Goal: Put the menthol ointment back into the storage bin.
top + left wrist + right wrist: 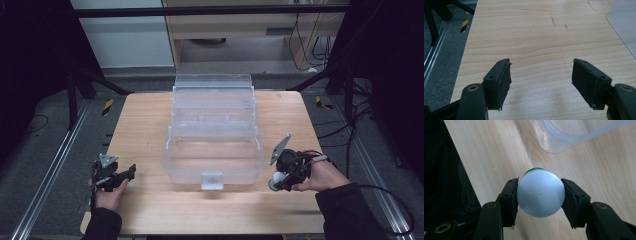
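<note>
so far the pick looks done: the right gripper (539, 195) has its jaws closed on a small white bottle (540, 195) with a bit of green at its far end, held just off the near right corner of the clear plastic organiser box (212, 131), which stands open in tiers at the middle of the wooden table (145, 135). the left gripper (541, 77) sits near the box's left front corner with its jaws spread wide and nothing between them. what seems left is to carry the bottle over the box's rim and set it inside a compartment, none of which holds anything that i can make out.
</note>
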Tool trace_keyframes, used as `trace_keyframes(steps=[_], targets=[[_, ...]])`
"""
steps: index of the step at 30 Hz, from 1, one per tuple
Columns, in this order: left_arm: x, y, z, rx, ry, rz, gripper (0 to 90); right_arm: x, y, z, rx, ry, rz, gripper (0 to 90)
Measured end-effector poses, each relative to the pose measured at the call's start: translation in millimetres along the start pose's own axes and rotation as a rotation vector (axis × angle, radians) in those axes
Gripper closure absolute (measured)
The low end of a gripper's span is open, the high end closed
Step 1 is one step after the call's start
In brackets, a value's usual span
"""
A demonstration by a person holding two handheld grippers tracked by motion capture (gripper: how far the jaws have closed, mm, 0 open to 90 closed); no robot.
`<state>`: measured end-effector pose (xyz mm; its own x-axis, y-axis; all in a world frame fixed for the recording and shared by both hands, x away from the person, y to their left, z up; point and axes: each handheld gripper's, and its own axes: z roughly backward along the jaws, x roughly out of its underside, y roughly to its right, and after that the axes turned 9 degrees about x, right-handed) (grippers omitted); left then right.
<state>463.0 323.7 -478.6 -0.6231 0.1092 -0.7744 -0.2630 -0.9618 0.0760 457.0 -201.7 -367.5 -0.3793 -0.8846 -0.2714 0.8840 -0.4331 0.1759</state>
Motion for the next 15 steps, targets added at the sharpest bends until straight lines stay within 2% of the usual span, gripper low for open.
trace_keyframes(steps=[11, 12, 15], targets=[[-0.7, -0.6, -2.0, 0.001, -0.004, 0.008, 30.9, -18.0, 5.6, 22.3, 0.003, 0.021, 0.002, 50.3], [-0.8, -0.1, -1.7, 0.000, -0.003, 0.003, 30.8, -21.6, 7.9, 26.7, 0.011, 0.044, 0.006, 50.3], [-1.4, 0.2, -1.0, 0.003, 0.002, 0.003, 30.8, -25.4, 9.7, 31.5, 0.013, 0.058, 0.002, 50.3]])
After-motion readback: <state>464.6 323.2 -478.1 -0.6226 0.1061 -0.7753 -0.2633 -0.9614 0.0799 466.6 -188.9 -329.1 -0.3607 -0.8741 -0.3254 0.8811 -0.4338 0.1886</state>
